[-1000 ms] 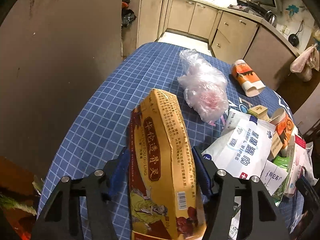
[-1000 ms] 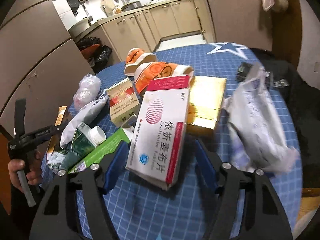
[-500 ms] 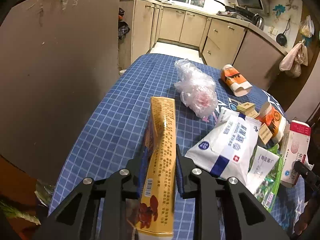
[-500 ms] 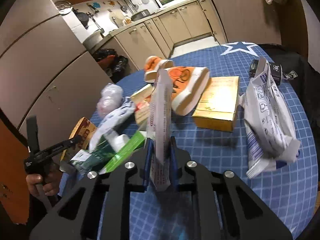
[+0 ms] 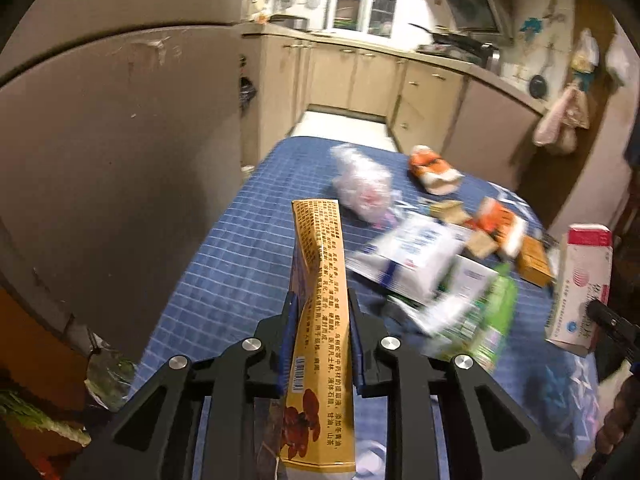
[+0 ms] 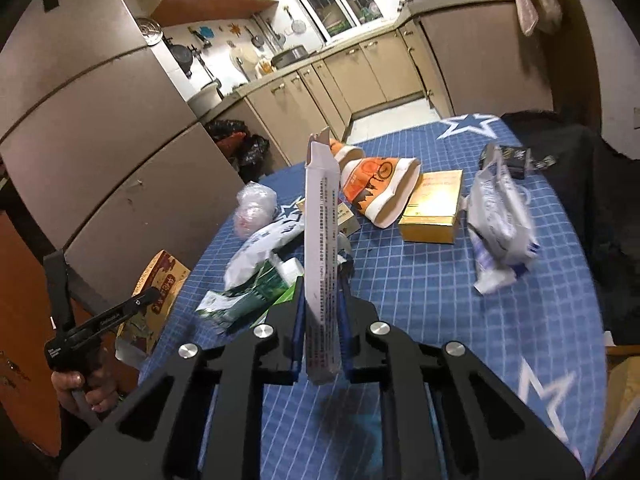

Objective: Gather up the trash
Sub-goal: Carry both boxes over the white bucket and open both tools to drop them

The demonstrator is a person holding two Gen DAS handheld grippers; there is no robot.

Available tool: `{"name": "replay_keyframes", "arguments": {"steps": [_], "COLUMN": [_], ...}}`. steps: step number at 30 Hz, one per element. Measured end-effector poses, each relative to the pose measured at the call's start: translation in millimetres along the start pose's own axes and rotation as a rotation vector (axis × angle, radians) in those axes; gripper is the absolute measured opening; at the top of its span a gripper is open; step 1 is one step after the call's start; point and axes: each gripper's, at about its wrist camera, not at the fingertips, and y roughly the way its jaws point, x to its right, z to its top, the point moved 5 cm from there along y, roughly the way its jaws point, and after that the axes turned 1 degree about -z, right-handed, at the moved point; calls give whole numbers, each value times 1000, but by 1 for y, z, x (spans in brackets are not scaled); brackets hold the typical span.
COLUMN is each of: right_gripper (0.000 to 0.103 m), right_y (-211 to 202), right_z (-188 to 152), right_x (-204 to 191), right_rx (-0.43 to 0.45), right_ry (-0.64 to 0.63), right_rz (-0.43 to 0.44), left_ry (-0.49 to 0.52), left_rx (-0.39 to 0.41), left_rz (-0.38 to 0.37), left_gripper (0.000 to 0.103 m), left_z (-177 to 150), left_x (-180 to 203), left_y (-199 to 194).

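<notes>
My left gripper (image 5: 320,312) is shut on a flattened yellow medicine box (image 5: 320,280) and holds it edge-on above the blue checked table (image 5: 248,264). My right gripper (image 6: 320,300) is shut on a flattened white and pink medicine box (image 6: 320,232), lifted off the table; the same box shows at the right of the left wrist view (image 5: 580,280). The left gripper with the yellow box (image 6: 156,292) shows at the left of the right wrist view.
Trash lies on the table: a clear plastic bag (image 5: 360,184), wet-wipe packs (image 5: 416,256) (image 6: 500,208), green packaging (image 6: 256,292), orange paper cups (image 6: 380,188), a gold box (image 6: 432,204). A fridge (image 6: 100,128) stands left, cabinets behind.
Both grippers closed on their boxes, squeezing them flat, and lifted them off the table. Both cameras have risen and tilted up.
</notes>
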Motion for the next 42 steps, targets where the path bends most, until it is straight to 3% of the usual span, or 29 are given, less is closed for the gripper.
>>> {"name": "replay_keyframes", "arguments": {"steps": [9,15,24,30,35,42], "right_gripper": [13,13,13,13,13,13], "right_y": [-85,-151,-259,-309,-358,-378], "right_z": [-24,-43,-61,-77,-90,-103], "right_x": [-5,17,69,109,145,197], "right_rx": [91,166,314,383,445,421], "right_ry": [-25,-22,28,76,120,166], "right_rz": [-76,-203,-408,-559,-704,-816], "left_ry": [147,294,523,626,694,733], "left_rx": [4,-28,-40,-64,-38,-45], "left_rz": [-203,-356,-610,-740,-822,-976], "left_gripper": [25,25,25,25,25,25], "left_z": [-29,-57,-97,-119,-132,-153], "left_x": [104,200,355,444,510,592], "left_y": [-44,-57,-82,-96,-107,-125]}}
